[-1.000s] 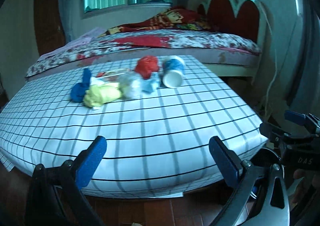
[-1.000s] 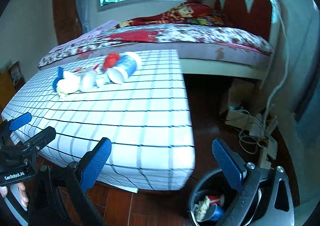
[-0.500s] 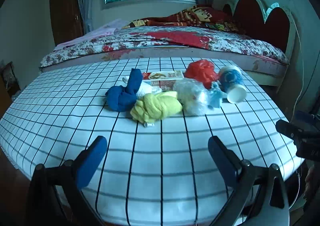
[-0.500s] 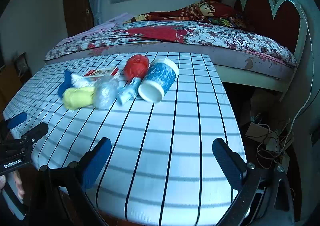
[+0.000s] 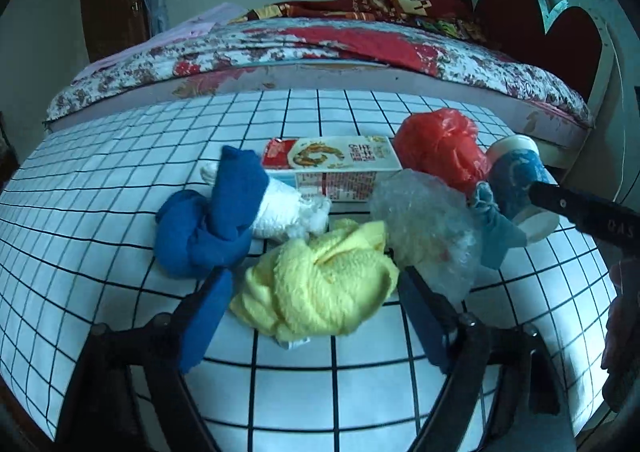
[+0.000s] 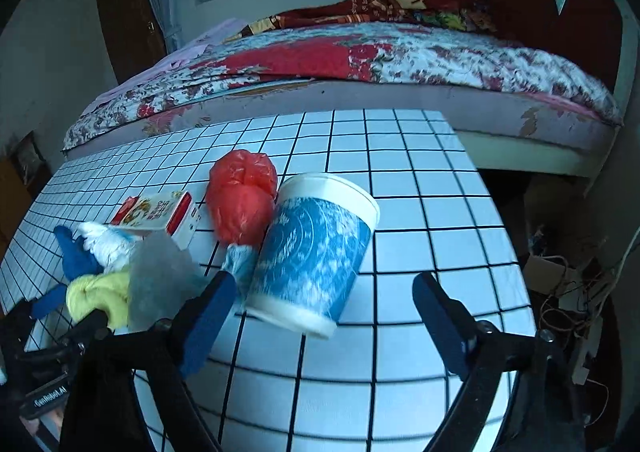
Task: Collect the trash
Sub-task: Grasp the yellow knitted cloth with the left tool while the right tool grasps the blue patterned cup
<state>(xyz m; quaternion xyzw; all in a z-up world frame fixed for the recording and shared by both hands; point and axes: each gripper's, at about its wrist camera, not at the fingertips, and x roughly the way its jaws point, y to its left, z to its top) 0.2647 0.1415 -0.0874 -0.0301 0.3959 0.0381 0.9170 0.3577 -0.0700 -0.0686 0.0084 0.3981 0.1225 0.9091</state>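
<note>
**Two grippers closing over the trash pile**

Two grippers are in my views, both with fingers closing and gripping nothing yet. My left gripper [image 5: 314, 288] straddles the yellow cloth wad [image 5: 320, 284], which sits between the blue pads; I cannot tell whether the pads touch it. My right gripper [image 6: 320, 292] has the paper cup [image 6: 312, 252] between its fingers, with a clear gap on the right side.

The cup lies on its side on the checked tabletop [image 6: 420, 211], near the right edge. In the right wrist view its long axis runs from the near left up toward the far right, one white rim end nearest me and the other pointing away toward the bed [image 6: 400, 55].

The rest of the trash is bunched left of the cup, around the middle of the tabletop: a red plastic bag [image 5: 440, 151] touching the cup, a clear crumpled bag [image 5: 424, 228] beside the yellow wad, a printed carton [image 5: 332, 163] lying flat with its long axis running across the tabletop, a white cloth [image 5: 284, 207], and a knotted blue cloth [image 5: 208, 223] at the left end.
</note>
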